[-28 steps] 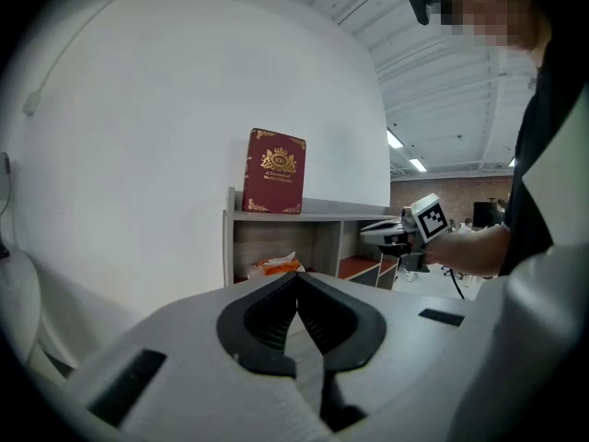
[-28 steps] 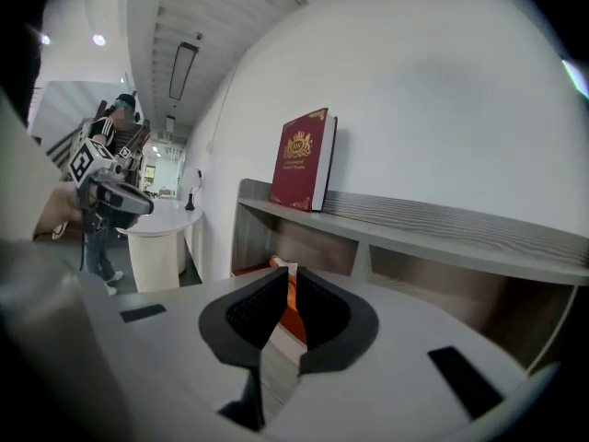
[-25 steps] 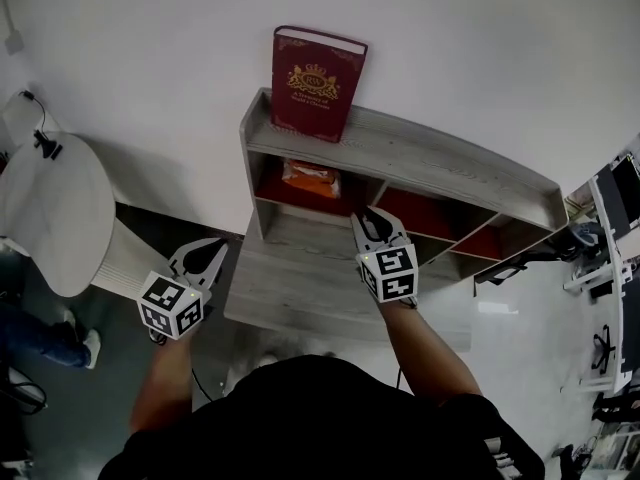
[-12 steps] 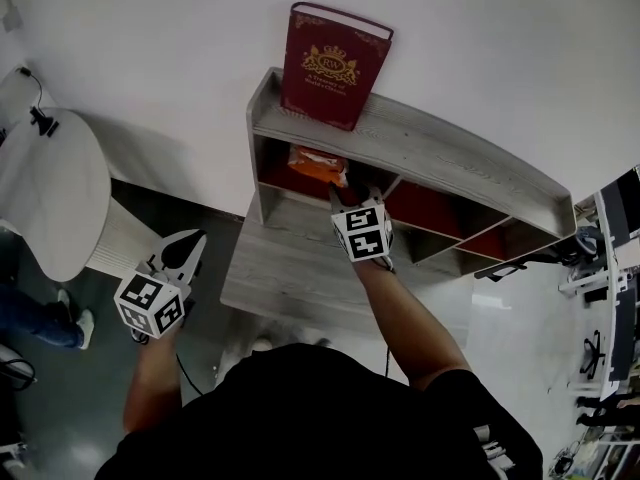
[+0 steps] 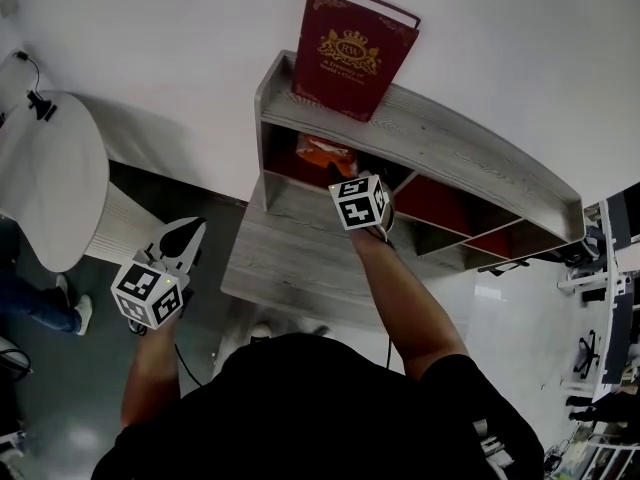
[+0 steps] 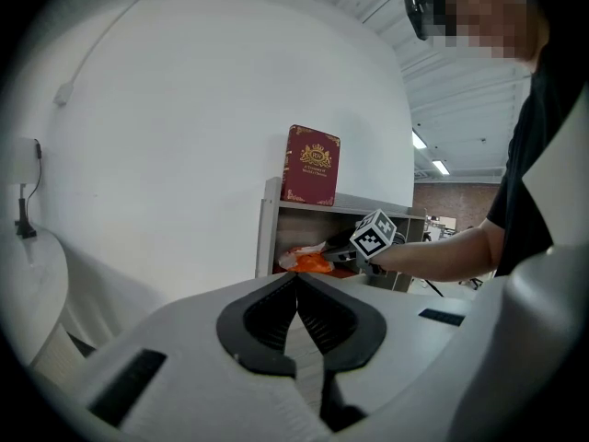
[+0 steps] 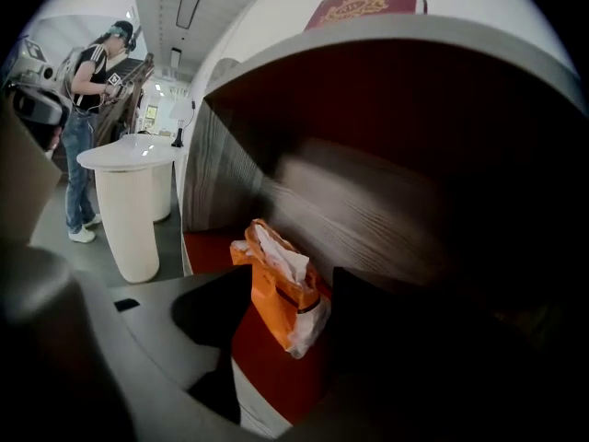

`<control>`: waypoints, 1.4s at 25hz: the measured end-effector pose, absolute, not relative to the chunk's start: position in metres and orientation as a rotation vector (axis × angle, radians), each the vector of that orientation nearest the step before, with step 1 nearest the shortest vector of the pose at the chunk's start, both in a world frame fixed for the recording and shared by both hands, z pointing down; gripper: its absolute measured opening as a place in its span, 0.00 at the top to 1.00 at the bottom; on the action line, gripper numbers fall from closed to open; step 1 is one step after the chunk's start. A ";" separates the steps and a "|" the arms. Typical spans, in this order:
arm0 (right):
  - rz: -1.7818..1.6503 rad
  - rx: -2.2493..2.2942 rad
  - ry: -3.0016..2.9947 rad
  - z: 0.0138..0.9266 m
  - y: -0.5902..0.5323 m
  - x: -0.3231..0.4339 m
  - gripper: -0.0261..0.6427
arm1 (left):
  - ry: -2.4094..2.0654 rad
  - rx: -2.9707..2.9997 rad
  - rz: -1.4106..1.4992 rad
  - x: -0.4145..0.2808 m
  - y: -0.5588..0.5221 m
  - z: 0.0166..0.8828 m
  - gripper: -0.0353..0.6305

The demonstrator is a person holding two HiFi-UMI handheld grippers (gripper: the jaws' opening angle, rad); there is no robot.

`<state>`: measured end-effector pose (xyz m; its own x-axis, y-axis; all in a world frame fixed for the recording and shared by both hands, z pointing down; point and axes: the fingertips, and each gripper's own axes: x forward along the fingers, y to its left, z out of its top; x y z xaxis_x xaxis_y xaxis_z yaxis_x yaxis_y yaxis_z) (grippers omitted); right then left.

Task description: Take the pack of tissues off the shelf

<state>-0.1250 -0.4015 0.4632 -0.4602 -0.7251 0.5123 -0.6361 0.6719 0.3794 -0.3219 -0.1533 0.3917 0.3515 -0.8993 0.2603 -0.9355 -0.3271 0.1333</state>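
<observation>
The orange pack of tissues (image 5: 322,153) stands in the leftmost red-floored compartment of the grey wooden shelf (image 5: 450,168). My right gripper (image 5: 337,175) reaches into that compartment. Its jaws have just been opening, and the pack (image 7: 281,288) now stands between them. In the right gripper view neither pad of my right gripper (image 7: 285,316) presses on it. My left gripper (image 5: 186,236) hangs low at the left, well off the shelf, with its jaws shut on nothing (image 6: 296,282). From there the pack (image 6: 308,262) and the right hand's marker cube (image 6: 375,233) show at the shelf.
A dark red book (image 5: 355,48) leans against the wall on the shelf's top board. A low grey platform (image 5: 300,268) lies in front of the shelf. A white round table (image 5: 45,188) stands at the left. A person (image 7: 87,109) stands beyond it.
The right gripper has gone forward and down into the left compartment and its jaws have opened around the tissue pack. The left gripper has drifted slightly to the left.
</observation>
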 end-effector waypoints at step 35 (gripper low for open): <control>-0.277 0.954 -2.126 0.497 -0.422 -0.137 0.90 | -1.557 2.370 0.228 -0.314 -0.169 0.412 0.92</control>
<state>-0.1371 -0.4222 0.4968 -0.4193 -0.7106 0.5651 -0.5420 0.6952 0.4722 -0.3136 -0.1688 0.4116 0.4015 -0.8685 0.2906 -0.9154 -0.3704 0.1576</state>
